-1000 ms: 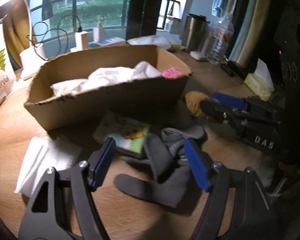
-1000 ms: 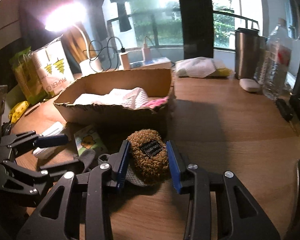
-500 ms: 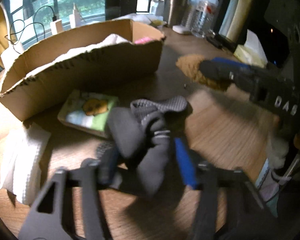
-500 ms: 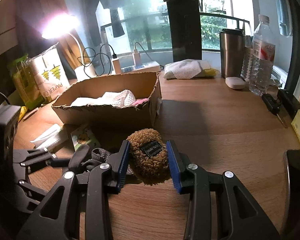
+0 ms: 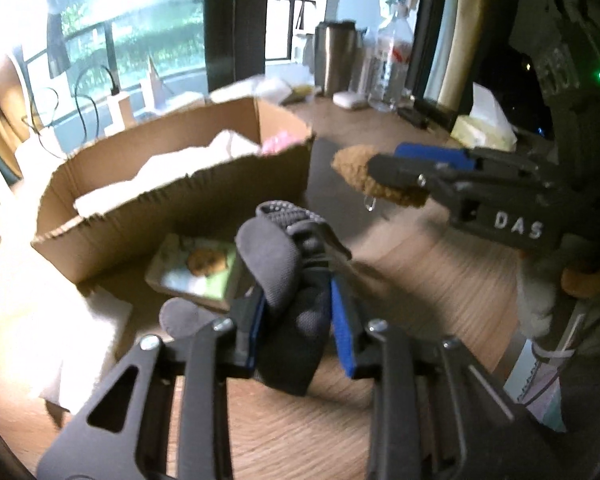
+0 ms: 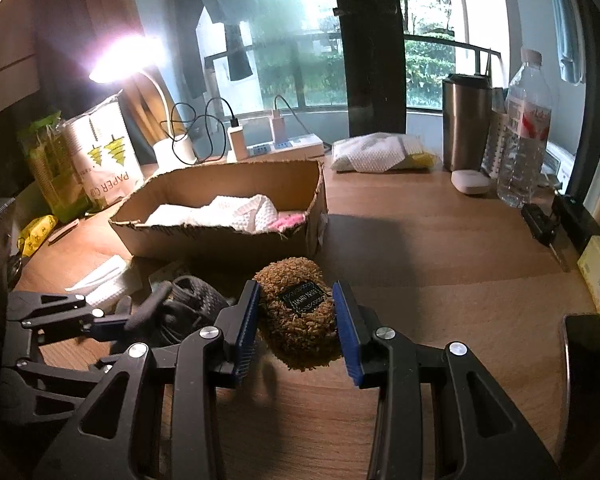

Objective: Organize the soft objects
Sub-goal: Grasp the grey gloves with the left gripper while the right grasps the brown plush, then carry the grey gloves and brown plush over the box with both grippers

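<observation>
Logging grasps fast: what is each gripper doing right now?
Left gripper: closed on the grey sock bundle.
Right gripper: closed on the brown fuzzy pouch.

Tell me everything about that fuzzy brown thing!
The fuzzy brown plush pouch looks soft and shaggy, like curly fleece, with a small black label stitched on its front. It is oval and lumpy. The right hand-held gripper squeezes it between two blue pads, lifted above the wooden table, just in front of the cardboard box.
</observation>
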Demonstrator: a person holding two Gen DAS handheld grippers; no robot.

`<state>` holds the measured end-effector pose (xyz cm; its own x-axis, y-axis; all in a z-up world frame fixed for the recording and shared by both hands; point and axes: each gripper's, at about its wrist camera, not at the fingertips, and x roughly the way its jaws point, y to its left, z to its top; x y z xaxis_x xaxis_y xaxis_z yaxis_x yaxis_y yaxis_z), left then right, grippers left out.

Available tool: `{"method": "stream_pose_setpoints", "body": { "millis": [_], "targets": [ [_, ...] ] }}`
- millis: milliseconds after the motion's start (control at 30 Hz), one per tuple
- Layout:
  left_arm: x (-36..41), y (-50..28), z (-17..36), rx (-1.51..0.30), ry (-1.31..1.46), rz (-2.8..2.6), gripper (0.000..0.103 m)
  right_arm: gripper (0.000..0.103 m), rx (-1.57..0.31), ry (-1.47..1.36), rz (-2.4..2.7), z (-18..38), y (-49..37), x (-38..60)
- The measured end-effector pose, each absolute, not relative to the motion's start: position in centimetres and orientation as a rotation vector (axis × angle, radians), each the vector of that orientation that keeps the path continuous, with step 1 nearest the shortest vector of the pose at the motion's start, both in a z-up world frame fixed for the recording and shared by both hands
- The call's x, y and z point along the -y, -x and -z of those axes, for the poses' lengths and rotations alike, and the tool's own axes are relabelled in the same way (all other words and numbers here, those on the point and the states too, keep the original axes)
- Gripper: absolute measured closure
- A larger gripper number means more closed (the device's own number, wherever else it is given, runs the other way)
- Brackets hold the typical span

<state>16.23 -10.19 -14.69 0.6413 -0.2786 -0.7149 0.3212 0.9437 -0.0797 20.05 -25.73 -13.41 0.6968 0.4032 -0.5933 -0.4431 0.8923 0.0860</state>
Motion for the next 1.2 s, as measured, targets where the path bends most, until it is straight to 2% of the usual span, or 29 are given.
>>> {"method": "stream_pose_setpoints", "body": {
  "millis": [1200],
  "targets": [
    [3.0, -19.3, 7.4, -0.546, 0.068, 0.198, 0.073, 0.064, -0.531, 0.117, -0.497, 8.7, -21.3, 23.5]
  ]
}}
